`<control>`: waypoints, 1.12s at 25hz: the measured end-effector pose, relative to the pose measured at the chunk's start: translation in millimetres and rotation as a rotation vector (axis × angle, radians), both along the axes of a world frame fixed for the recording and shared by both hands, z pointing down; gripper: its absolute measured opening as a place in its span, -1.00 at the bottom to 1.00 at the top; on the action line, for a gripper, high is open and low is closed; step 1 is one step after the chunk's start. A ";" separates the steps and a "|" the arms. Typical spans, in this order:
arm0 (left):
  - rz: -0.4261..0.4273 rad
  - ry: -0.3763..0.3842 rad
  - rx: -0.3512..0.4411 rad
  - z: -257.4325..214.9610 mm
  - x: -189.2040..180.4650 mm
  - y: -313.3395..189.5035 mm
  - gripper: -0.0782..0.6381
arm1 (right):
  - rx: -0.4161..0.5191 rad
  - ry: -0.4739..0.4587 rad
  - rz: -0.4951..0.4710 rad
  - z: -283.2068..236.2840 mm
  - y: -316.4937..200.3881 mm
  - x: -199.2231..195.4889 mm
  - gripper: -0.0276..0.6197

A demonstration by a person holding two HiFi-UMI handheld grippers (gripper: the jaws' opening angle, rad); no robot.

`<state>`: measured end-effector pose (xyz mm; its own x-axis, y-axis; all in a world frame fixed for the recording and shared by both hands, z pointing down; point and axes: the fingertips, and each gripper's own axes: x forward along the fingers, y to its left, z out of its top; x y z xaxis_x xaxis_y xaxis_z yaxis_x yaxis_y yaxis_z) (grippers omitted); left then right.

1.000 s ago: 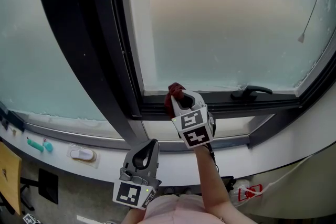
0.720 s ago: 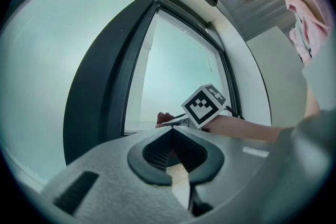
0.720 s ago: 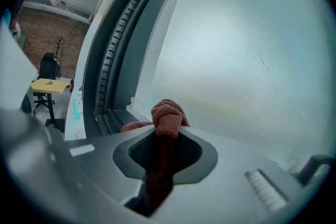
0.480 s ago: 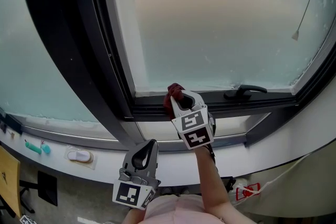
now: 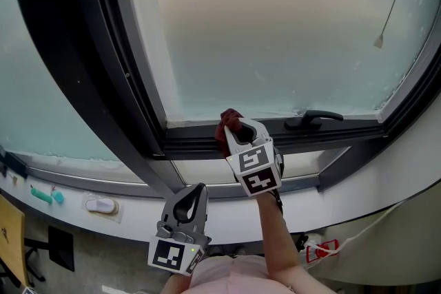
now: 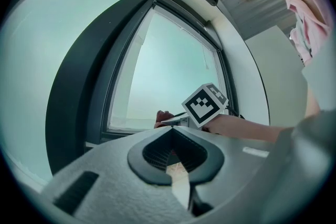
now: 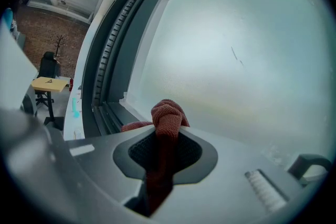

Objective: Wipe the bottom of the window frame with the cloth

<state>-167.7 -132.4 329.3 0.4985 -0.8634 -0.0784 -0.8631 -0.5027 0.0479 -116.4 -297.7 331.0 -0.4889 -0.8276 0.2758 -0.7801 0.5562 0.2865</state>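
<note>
- The right gripper (image 5: 236,131) is clamped on the red cloth (image 5: 228,120), which is pressed to the bottom of the window frame (image 5: 331,136), near its left corner.
- The left gripper (image 5: 188,202) is closed and empty, held below the frame.

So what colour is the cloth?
The cloth is dark red, almost rust; the right gripper view shows it best.

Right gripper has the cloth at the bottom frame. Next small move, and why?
Probably slide the right gripper rightward along the bottom frame rail toward the handle: its jaws are clamped on the cloth, which sits near the rail's left corner, so most of the rail lies rightward.
</note>
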 end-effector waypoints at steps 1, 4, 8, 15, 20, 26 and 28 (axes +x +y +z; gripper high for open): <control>0.002 -0.001 0.000 -0.1 2.7 0.1 -0.79 | 0.001 0.003 0.001 -0.1 -0.1 2.5 -0.71; 0.004 -0.002 0.000 -0.4 8.5 -0.1 -0.79 | 0.003 0.007 0.004 -0.3 -1.2 9.7 -0.71; 0.006 -0.004 -0.001 -0.4 14.8 -0.4 -0.79 | 0.001 -0.003 0.009 0.5 -2.6 19.2 -0.71; 0.008 -0.006 0.001 -1.3 24.1 -1.2 -0.79 | -0.006 -0.009 0.019 0.4 -3.5 32.3 -0.71; 0.012 -0.010 0.004 -2.1 31.3 -2.2 -0.79 | -0.006 -0.009 0.028 0.2 -4.7 43.3 -0.71; 0.026 -0.014 0.005 -2.4 42.2 -3.9 -0.79 | -0.008 -0.013 0.044 0.4 -6.9 58.4 -0.71; 0.030 -0.014 0.006 -2.7 45.9 -4.5 -0.79 | -0.007 -0.012 0.047 0.3 -7.4 62.7 -0.71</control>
<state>-121.9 -136.8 326.6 0.5256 -0.8473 -0.0762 -0.8480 -0.5290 0.0331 -53.7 -305.0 331.3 -0.4525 -0.8479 0.2763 -0.8089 0.5207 0.2730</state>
